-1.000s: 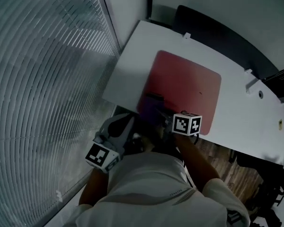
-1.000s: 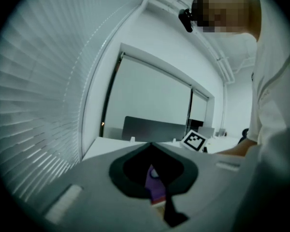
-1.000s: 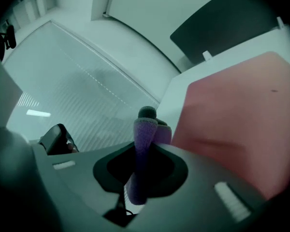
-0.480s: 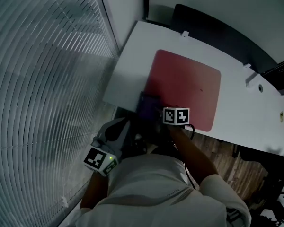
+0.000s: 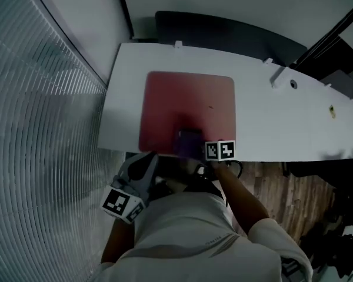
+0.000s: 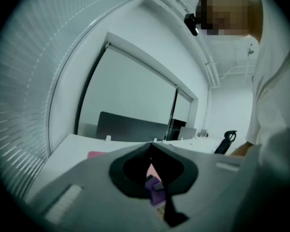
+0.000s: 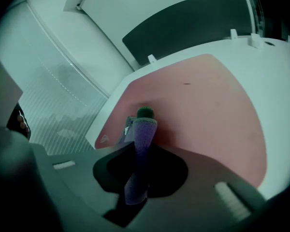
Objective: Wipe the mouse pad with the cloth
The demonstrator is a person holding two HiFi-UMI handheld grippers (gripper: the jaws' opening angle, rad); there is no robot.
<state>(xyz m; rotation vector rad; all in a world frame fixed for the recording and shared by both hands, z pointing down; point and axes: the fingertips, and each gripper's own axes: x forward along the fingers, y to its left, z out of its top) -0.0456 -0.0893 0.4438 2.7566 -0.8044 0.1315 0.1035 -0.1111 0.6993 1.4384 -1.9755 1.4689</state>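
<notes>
A red mouse pad lies on the white desk. The purple cloth rests on the pad's near edge, about midway along it. My right gripper is shut on the cloth, its marker cube just right of it. In the right gripper view the cloth runs up between the jaws of the right gripper and presses on the mouse pad. My left gripper hangs below the desk's front edge, left of the cloth. In its own view the left gripper is shut with nothing held.
A dark partition runs along the desk's far edge. Window blinds fill the left side. Small white fittings stand on the desk to the right. Wooden floor and dark chair parts lie below right.
The head camera has swung, so the desk now sits square. My right gripper has slid the cloth from the pad's near-left corner toward the middle of the near edge. The left gripper stays low.
</notes>
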